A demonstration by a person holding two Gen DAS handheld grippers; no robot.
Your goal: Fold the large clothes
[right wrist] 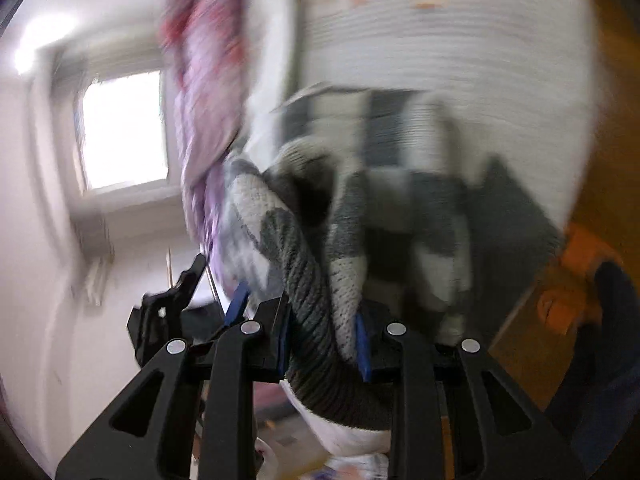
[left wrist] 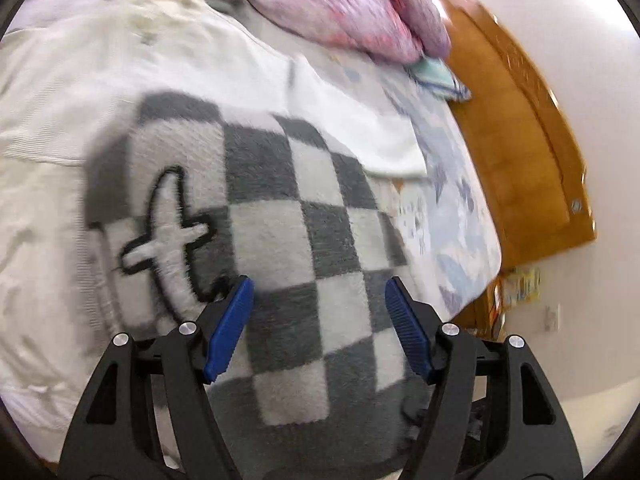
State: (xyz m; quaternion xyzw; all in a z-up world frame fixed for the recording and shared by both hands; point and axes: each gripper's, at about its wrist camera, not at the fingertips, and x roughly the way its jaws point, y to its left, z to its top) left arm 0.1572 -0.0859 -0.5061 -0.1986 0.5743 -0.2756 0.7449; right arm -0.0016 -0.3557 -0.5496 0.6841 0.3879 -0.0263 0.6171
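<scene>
Left claw (left wrist: 319,292) hangs with blue pads apart and nothing between them, over a fuzzy grey-and-white checked sweater (left wrist: 280,220) spread mid-frame on a pale quilted bed (left wrist: 452,216); at right, an orange wooden headboard (left wrist: 520,140) meets a white wall (left wrist: 592,32). Right claw (right wrist: 322,338) is clamped on a bunched fold of that sweater (right wrist: 316,280), a bright window (right wrist: 124,132) at left.

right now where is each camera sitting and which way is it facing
Left wrist: sits on the left gripper, looking down over its open blue fingers at the checkered sweater on the bed.
Right wrist: sits on the right gripper, tilted, looking along fingers closed on a bunched fold of that sweater, window at left.
Shared: the checkered sweater and the pink-purple bedding.
</scene>
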